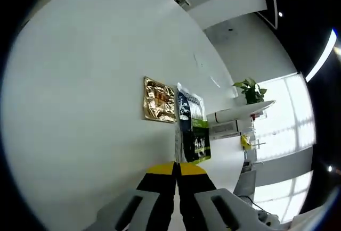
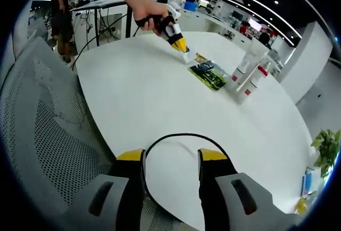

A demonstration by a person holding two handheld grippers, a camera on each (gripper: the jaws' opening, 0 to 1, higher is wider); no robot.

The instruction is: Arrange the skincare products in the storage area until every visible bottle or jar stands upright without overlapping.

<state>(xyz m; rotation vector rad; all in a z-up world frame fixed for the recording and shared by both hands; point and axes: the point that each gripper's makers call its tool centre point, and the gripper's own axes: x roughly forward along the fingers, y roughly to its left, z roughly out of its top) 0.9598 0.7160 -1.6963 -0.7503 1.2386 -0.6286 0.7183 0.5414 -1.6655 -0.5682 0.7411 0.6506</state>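
White table carries everything. On it the green sachet lies flat, a gold sachet just beside it. The left tongs are pressed together on the green sachet's near edge. Beyond that sachet, in the right gripper view, two white bottles stand upright, touching. The right tongs are spread, holding nothing, over the table's near edge, above a black cable.

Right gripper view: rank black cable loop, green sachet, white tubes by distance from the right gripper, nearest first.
1. black cable loop: at the table edge, just ahead of the right gripper.
2. green sachet: mid-table, lying flat.
3. white tubes: just beyond the sachet, upright.
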